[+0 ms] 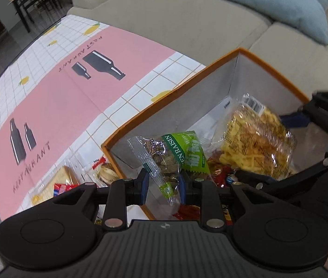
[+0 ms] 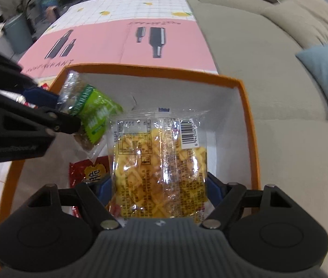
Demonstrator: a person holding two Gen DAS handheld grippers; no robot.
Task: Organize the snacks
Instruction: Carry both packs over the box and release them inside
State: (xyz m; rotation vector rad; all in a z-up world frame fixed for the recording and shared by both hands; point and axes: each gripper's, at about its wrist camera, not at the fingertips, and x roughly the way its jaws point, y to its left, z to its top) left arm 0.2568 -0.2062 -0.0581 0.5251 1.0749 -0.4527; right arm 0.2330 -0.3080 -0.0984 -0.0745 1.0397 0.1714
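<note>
In the left wrist view, our left tongs (image 1: 163, 186) are clamped on the lower end of a clear plastic raisin packet with a green label (image 1: 164, 159), held above the near corner of the open orange-rimmed box with grey inner walls (image 1: 140, 118). Inside the box we see red-wrapped snacks (image 1: 219, 173) at the bottom. To the right, a clear bag of yellow lattice crisps (image 1: 256, 143) hangs over the box, held by our right tongs (image 1: 256, 177). The box stands on a worktop covered by a pink and white tiled cloth printed with black bottles (image 1: 71, 92). Left of the box, more wrapped snacks (image 1: 64, 183) lie on the cloth. A beige sofa (image 1: 187, 23) with a light blue cushion (image 1: 275, 4) stands behind.

In the right wrist view, our right tongs (image 2: 160, 188) are closed on the sides of the crisp bag (image 2: 159, 169), which hangs over the box (image 2: 249, 127). The left tongs (image 2: 59, 103) come in from the left, gripping the raisin packet (image 2: 94, 111) just beside the crisp bag's upper left corner. A red foil packet with yellow lettering (image 2: 89, 171) lies on the box floor beneath them.
</note>
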